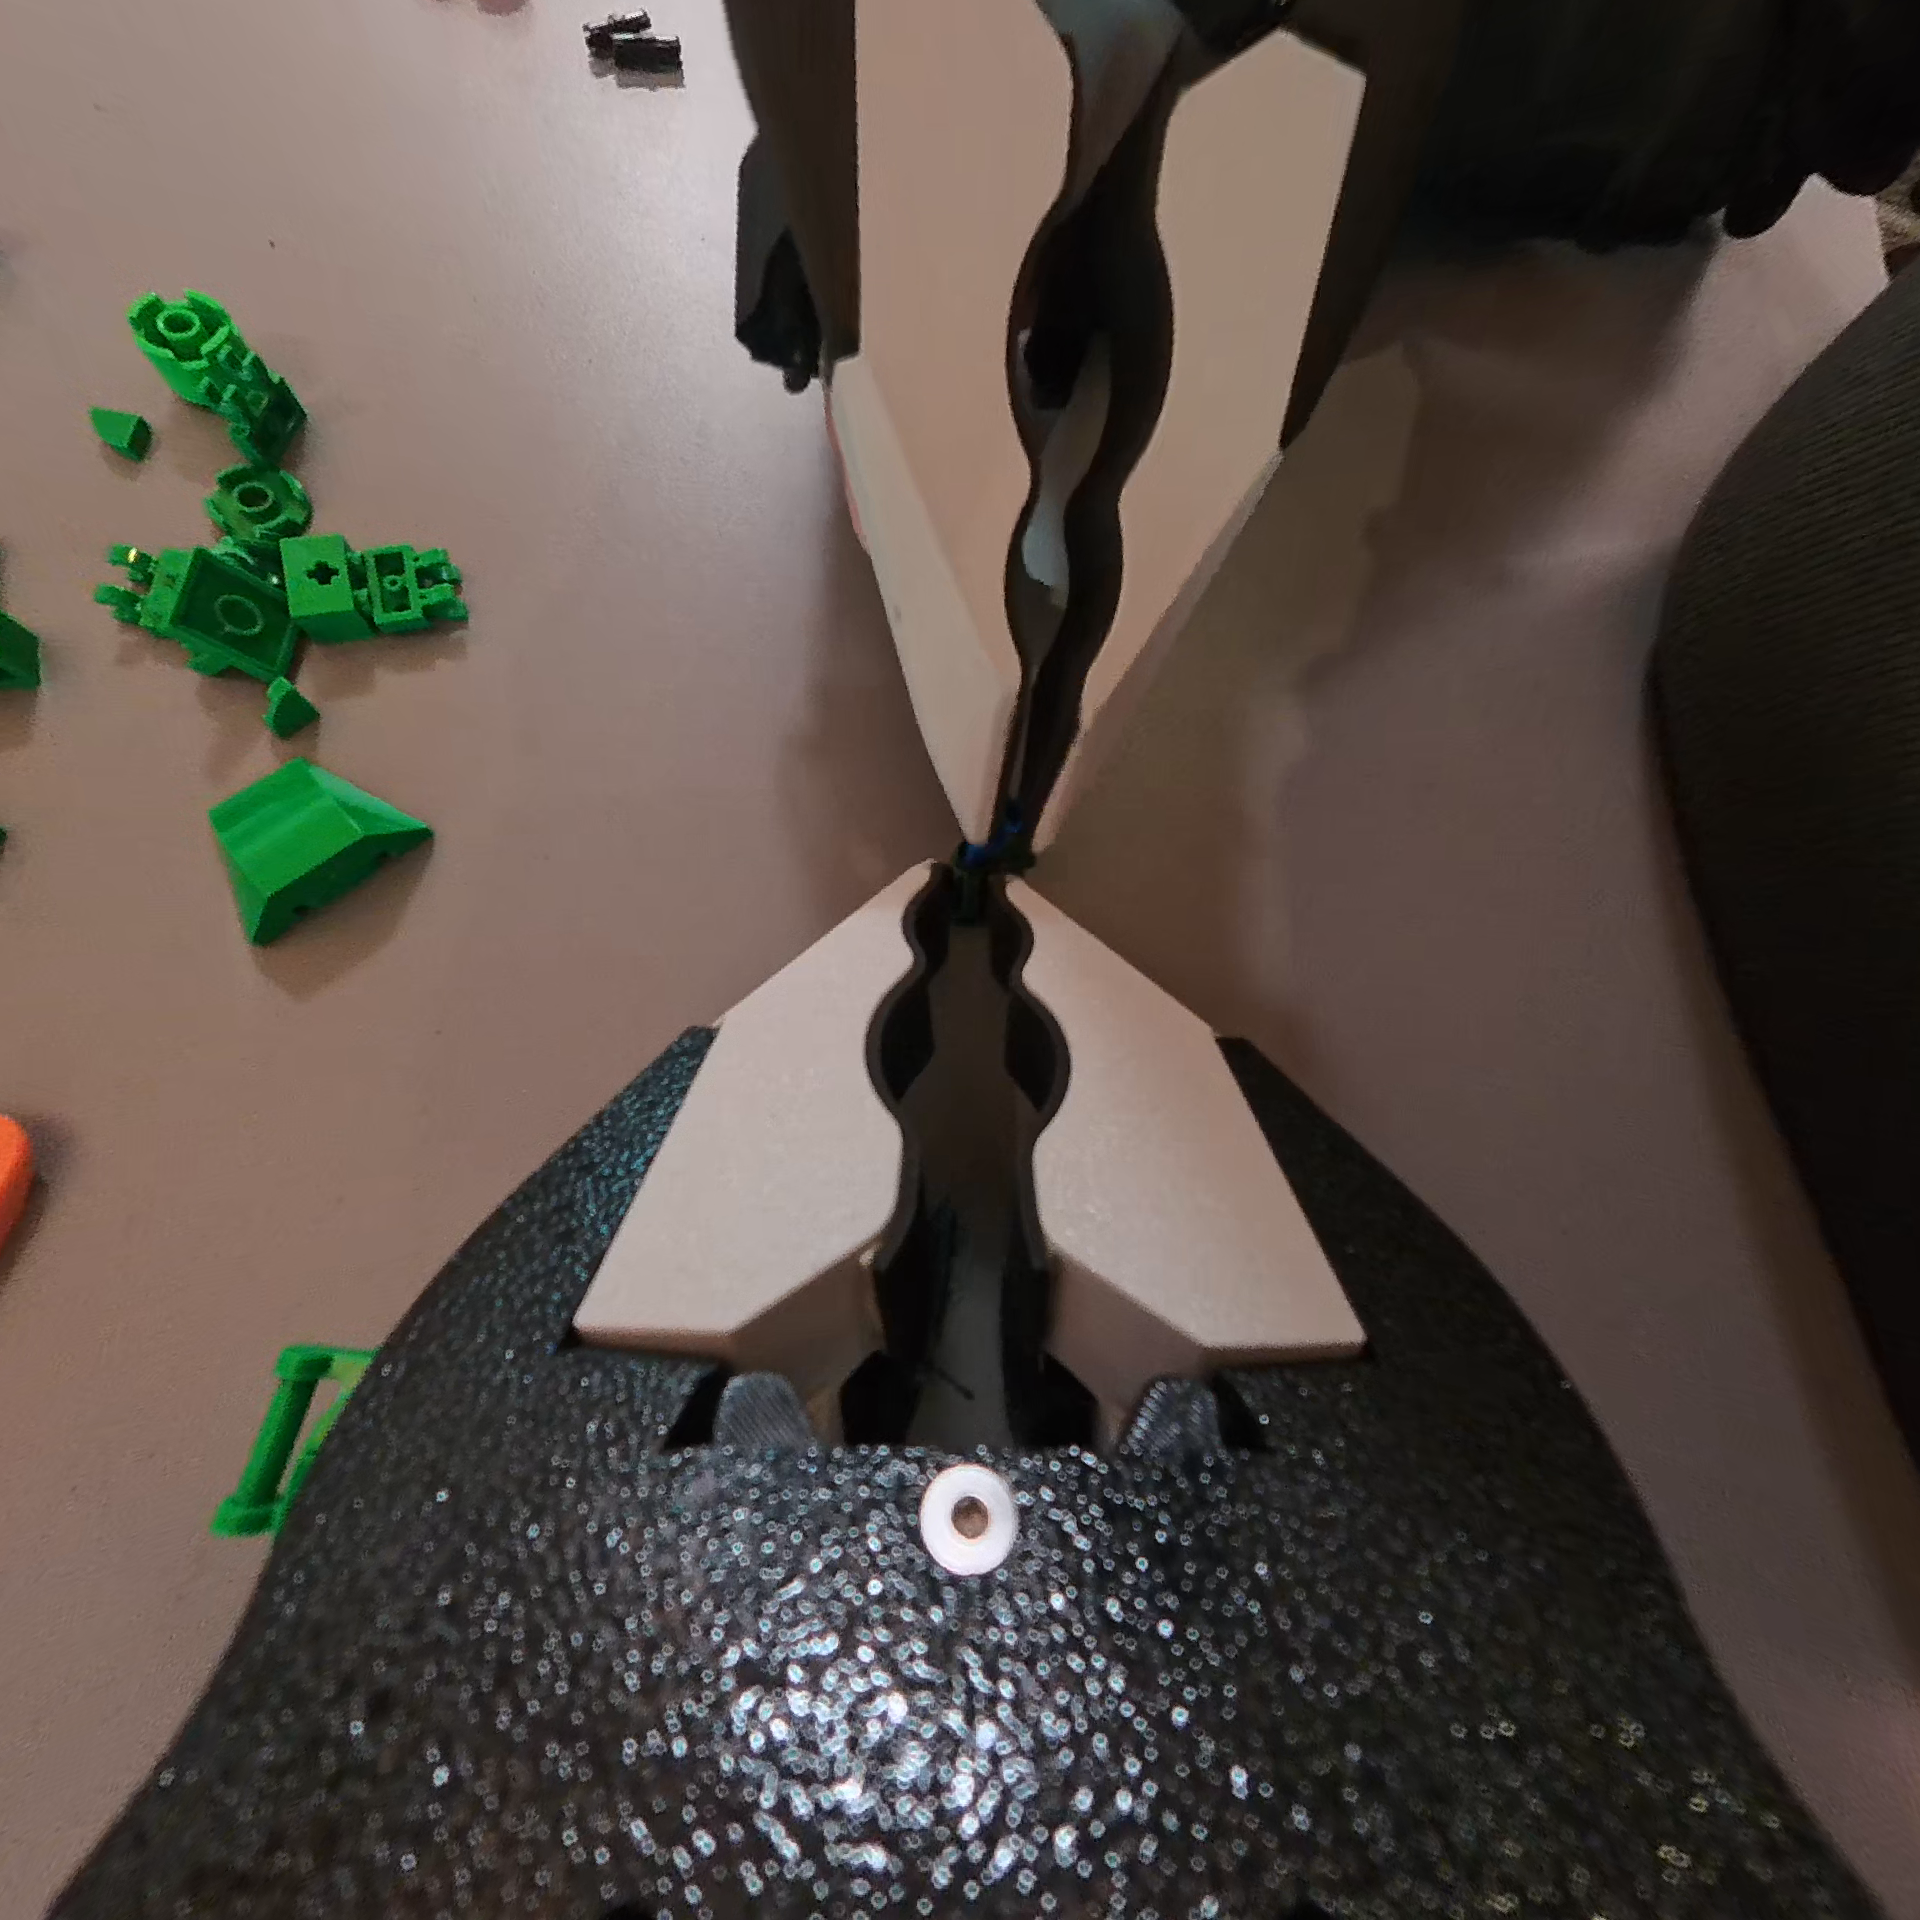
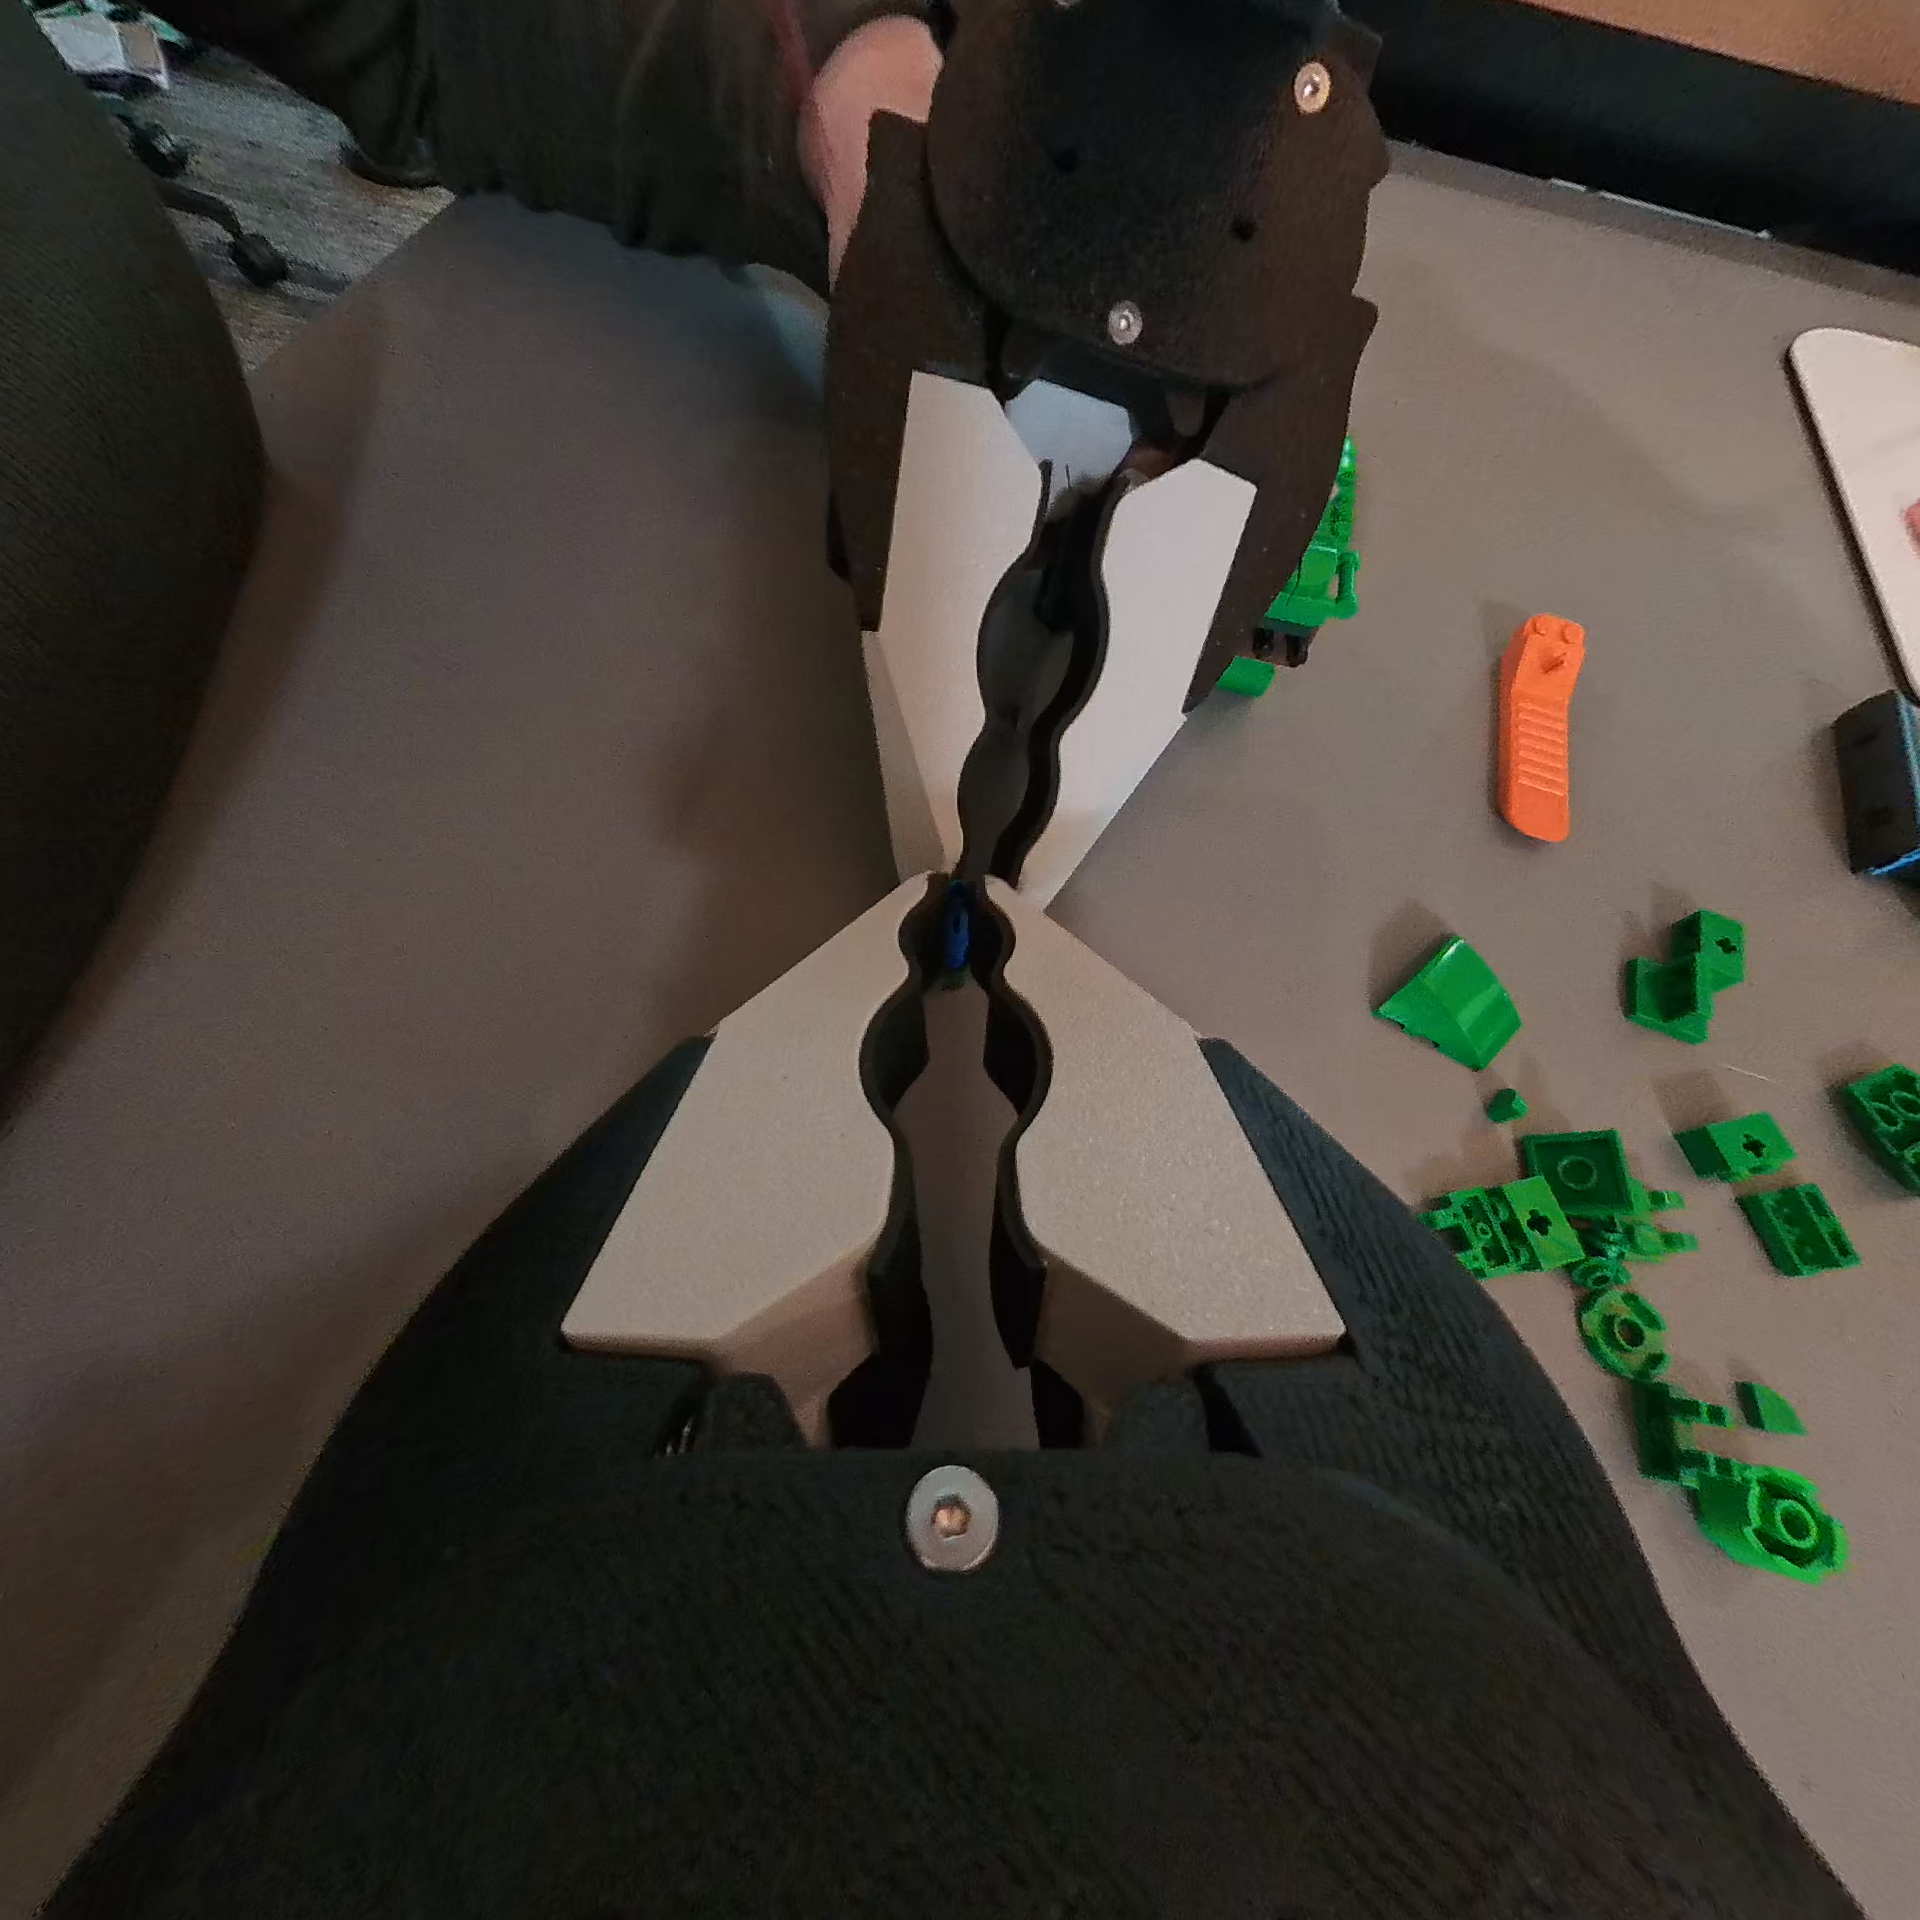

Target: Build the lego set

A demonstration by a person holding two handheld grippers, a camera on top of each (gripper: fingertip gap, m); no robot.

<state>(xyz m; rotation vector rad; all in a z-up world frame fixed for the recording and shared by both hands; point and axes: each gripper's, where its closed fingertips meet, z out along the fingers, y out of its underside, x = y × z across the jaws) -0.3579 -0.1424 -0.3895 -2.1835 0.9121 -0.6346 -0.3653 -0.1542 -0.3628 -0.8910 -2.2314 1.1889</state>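
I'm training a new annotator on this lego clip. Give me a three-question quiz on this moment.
1. True or false: the left gripper and right gripper meet tip to tip.
2. What colour is the small piece pinched at the right gripper's tips?
3. In the right wrist view, the orange tool lies: A) under the grippers, B) on the table, apart from the grippers, C) in the left gripper.

Key: 1 true; 2 blue; 3 B.
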